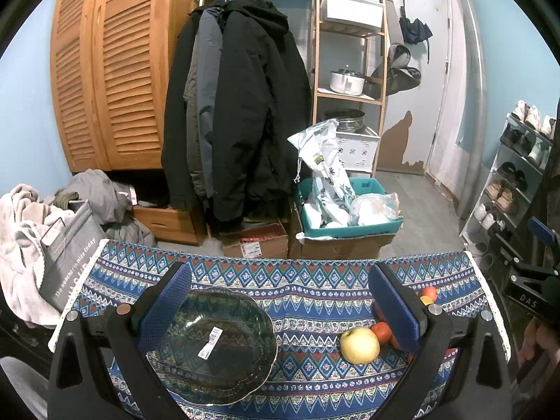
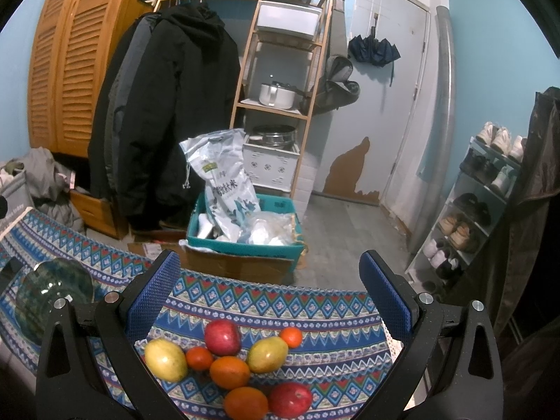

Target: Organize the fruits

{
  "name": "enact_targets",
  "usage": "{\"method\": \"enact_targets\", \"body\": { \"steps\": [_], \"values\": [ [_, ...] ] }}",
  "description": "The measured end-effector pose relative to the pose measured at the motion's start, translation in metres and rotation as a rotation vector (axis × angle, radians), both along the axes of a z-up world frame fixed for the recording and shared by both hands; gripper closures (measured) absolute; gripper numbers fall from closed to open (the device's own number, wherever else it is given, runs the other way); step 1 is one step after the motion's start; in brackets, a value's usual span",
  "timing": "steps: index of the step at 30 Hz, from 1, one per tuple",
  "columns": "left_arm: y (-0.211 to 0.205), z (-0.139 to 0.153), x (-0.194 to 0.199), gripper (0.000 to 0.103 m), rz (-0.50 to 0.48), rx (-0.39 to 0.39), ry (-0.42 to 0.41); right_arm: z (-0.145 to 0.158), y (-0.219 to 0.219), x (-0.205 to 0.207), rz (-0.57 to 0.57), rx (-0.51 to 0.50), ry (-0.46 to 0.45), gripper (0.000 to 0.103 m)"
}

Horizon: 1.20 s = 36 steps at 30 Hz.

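Both grippers gape wide and empty: the right gripper point(image 2: 269, 297) hangs over the clustered fruit point(image 2: 229, 367) on the patterned tablecloth point(image 2: 315, 311), the left gripper point(image 1: 280, 301) by the glass bowl point(image 1: 217, 346). Nudging one round piece could roll its neighbours off the edge.

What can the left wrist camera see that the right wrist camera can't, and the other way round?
Only the left view shows the whole green glass bowl, empty, with its barcode sticker. Only the right view shows the whole fruit pile: two red apples, two yellow fruits, and the oranges. Both show the patterned tablecloth, the coats, and open tongs: left, right.
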<state>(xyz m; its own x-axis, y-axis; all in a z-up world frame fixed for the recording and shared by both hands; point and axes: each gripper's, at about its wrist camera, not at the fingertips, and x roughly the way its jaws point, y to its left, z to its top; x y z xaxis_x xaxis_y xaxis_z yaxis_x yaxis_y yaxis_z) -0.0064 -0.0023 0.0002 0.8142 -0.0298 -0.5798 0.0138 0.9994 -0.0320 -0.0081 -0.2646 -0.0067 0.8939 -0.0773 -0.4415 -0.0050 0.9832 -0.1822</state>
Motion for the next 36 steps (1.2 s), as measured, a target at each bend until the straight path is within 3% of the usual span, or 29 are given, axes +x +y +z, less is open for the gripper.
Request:
{"method": "enact_targets", "body": {
  "steps": [15, 28, 36],
  "values": [
    [-0.012, -0.005, 0.003, 0.001, -0.023, 0.008, 0.010, -0.006, -0.002, 0.003, -0.018, -0.010, 0.030, 0.003],
    [-0.046, -0.053, 0.023, 0.001, -0.125, 0.020, 0.141, -0.039, -0.033, 0.013, -0.083, -0.011, 0.170, 0.003],
    [-0.073, -0.086, 0.032, 0.001, -0.170, 0.092, 0.208, -0.068, -0.053, 0.018, -0.127, 0.000, 0.275, 0.003]
  ]
}}
